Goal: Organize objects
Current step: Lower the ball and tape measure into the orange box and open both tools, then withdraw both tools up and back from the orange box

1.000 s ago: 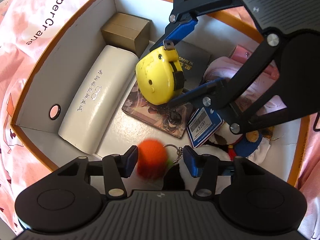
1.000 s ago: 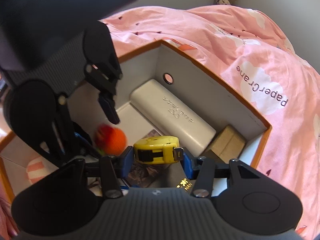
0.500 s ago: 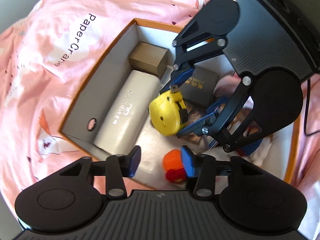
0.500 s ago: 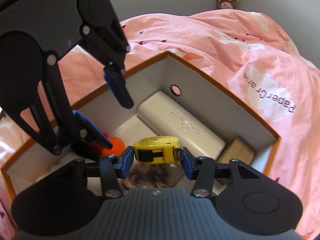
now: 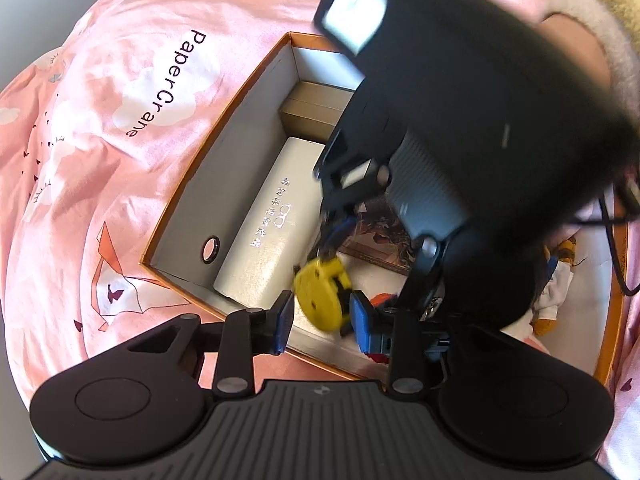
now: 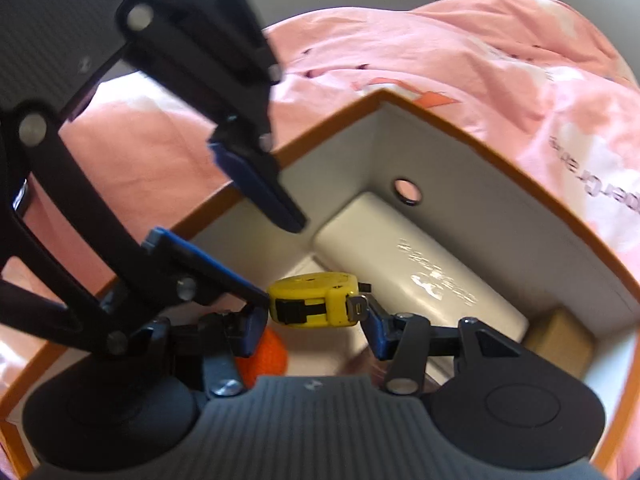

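Observation:
A yellow tape measure hangs low inside the orange-rimmed box, with my right gripper shut on its two flat sides. In the left wrist view the tape measure shows under the right gripper's blurred black housing. My left gripper hovers over the box's near rim, its jaws closing with nothing gripped. From the right wrist view the left gripper is bare between its blue pads. An orange ball lies on the box floor, partly hidden, and shows as an orange patch in the left view.
A white glasses case lies along the box's left wall, with a small brown carton at its far end. A picture card and a plush toy fill the right side. Pink bedding surrounds the box. A fuzzy sleeve shows top right.
The left gripper let the orange ball drop, drew back up over the box's near rim and narrowed its jaws. The right gripper carried the tape measure lower, towards the near end.

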Action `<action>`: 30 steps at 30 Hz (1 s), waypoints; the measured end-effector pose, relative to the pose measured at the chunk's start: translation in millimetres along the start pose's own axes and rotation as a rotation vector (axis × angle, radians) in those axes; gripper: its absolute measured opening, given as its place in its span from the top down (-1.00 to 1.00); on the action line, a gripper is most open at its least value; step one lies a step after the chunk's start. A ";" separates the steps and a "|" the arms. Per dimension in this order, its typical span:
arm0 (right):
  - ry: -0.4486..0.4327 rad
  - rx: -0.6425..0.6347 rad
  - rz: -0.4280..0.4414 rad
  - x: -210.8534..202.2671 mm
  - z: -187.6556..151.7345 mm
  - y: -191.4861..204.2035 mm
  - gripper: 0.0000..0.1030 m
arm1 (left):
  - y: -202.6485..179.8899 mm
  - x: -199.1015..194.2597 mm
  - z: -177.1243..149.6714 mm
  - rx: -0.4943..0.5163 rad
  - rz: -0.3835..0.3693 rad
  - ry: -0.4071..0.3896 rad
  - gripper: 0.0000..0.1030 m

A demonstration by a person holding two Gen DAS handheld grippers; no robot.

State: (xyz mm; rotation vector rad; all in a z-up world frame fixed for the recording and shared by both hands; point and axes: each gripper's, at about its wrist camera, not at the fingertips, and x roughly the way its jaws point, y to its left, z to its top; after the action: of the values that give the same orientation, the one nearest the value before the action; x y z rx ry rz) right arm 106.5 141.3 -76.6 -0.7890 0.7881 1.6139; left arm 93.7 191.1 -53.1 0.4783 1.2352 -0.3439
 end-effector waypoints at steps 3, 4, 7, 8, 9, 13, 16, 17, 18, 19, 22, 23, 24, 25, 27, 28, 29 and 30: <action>0.024 -0.046 0.022 9.6 2.0 5.5 -0.02 | -3.1 2.1 -5.2 -0.003 -0.002 0.000 0.23; 0.034 -0.061 0.020 12.6 2.2 7.5 -0.02 | -4.4 3.3 -6.9 -0.004 -0.002 0.002 0.23; 0.056 -0.102 -0.010 17.1 1.7 11.8 -0.02 | -9.4 6.2 -11.8 0.000 0.004 0.004 0.23; 0.060 -0.104 -0.020 17.1 1.4 11.5 -0.02 | -10.7 6.3 -13.2 -0.001 0.007 0.004 0.23; 0.062 -0.104 -0.030 16.6 1.2 10.8 -0.02 | -11.6 6.0 -14.5 -0.005 0.008 0.003 0.23; 0.073 -0.096 -0.054 12.0 -0.8 6.3 -0.09 | -15.1 5.1 -21.0 -0.017 0.009 -0.002 0.23; 0.080 -0.108 -0.088 6.8 -4.2 5.4 -0.11 | -17.6 4.7 -27.6 -0.030 0.011 -0.003 0.23; 0.081 -0.106 -0.094 4.4 -5.7 4.3 -0.11 | -18.5 4.7 -29.9 -0.033 0.010 -0.001 0.23; 0.083 -0.101 -0.093 2.0 -7.1 2.8 -0.11 | -19.5 4.3 -32.5 -0.035 0.010 -0.003 0.23; 0.086 -0.094 -0.091 -0.5 -8.7 1.0 -0.09 | -20.5 4.1 -34.9 -0.036 0.009 -0.003 0.23; 0.090 -0.078 -0.088 -6.0 -13.1 -3.7 0.23 | -23.5 3.7 -40.7 -0.046 0.007 -0.002 0.23; 0.097 -0.073 -0.086 -6.4 -14.2 -4.7 0.38 | -24.8 3.8 -42.4 -0.048 0.008 -0.001 0.23; 0.097 -0.073 -0.087 -6.9 -15.2 -5.0 0.41 | -26.2 4.0 -44.0 -0.050 0.011 0.000 0.23; 0.093 -0.080 -0.090 -7.4 -15.9 -4.5 0.46 | -27.7 4.1 -45.7 -0.051 0.013 0.000 0.23; 0.090 -0.090 -0.094 -7.3 -15.9 -2.5 0.47 | -30.6 3.9 -49.3 -0.056 0.013 -0.002 0.23; 0.084 -0.094 -0.094 -6.9 -15.6 -1.2 0.49 | -31.9 3.9 -51.1 -0.062 0.014 -0.004 0.23; 0.076 -0.098 -0.093 -6.2 -15.0 0.6 0.54 | -33.3 4.1 -53.0 -0.068 0.012 -0.005 0.23; 0.069 -0.102 -0.090 -5.3 -14.2 2.7 0.55 | -35.0 4.3 -55.0 -0.074 0.010 -0.006 0.23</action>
State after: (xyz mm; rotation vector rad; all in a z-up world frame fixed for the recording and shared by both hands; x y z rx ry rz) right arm 105.9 126.2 -79.8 -0.9439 0.7133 1.5629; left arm 32.8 190.1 -76.7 0.4195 1.2353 -0.2904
